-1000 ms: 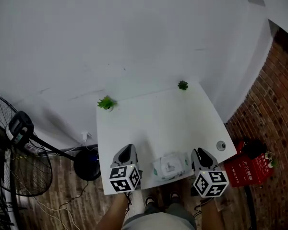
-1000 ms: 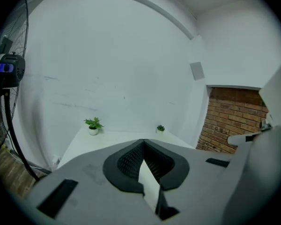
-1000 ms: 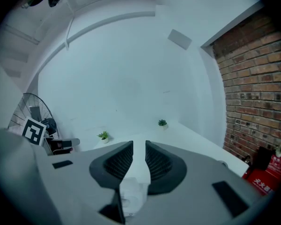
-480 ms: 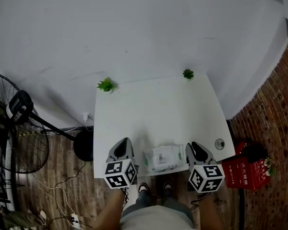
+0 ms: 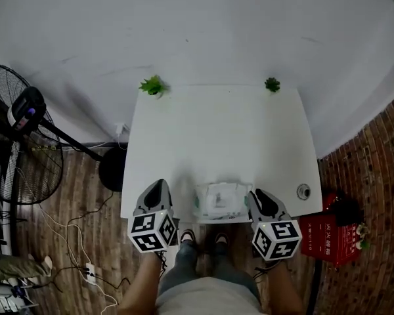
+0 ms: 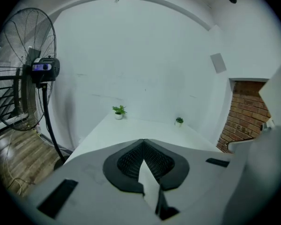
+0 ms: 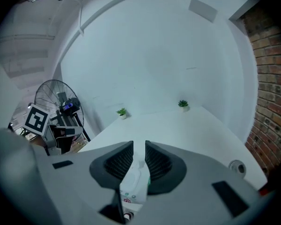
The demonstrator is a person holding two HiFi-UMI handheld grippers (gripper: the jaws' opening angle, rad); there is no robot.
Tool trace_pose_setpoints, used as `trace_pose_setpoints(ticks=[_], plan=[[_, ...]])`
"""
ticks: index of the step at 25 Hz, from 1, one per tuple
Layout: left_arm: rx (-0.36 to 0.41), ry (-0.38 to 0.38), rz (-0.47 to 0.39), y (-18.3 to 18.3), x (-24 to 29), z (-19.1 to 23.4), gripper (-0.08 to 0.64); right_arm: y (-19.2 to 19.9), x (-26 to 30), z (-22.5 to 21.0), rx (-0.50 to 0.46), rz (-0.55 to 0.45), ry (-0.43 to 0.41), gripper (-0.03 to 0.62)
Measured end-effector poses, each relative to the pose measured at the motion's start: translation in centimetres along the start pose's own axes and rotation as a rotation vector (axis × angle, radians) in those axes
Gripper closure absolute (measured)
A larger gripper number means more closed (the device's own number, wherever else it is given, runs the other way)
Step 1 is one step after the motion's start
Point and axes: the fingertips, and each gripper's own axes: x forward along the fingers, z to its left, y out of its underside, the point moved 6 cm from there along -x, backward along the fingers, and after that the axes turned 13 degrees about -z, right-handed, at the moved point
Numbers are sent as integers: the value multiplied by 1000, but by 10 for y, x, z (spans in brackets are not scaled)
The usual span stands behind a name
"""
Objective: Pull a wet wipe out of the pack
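Wipe pack at tabletop near edge, btw the tongs. Left tongs closed, empty; right tongs barely ajar, empty. Pin pack w/ left, pinch wipe w/ right, pull up.

One table carries two potted plants (the second plant at the other far corner) and one pack of wipes. There are two grippers, a left gripper and a right gripper, plus one standing fan and one red box on the floor.
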Motion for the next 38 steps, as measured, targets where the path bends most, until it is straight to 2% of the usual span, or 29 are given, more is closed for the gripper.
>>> trace_pose_setpoints(ticks=[11,20,27,38], plan=[[-20,-86,53,33,-30,17,558,37,13,28,-87,145,-148,509],[-10,-130,76,44,-46,30,558,60,27,44,-150,241,-245,503],[-5,-153,88,47,-55,42,558,74,36,52,-182,287,-268,502],[0,-148,120,53,-58,50,558,94,51,60,-228,399,-230,494]])
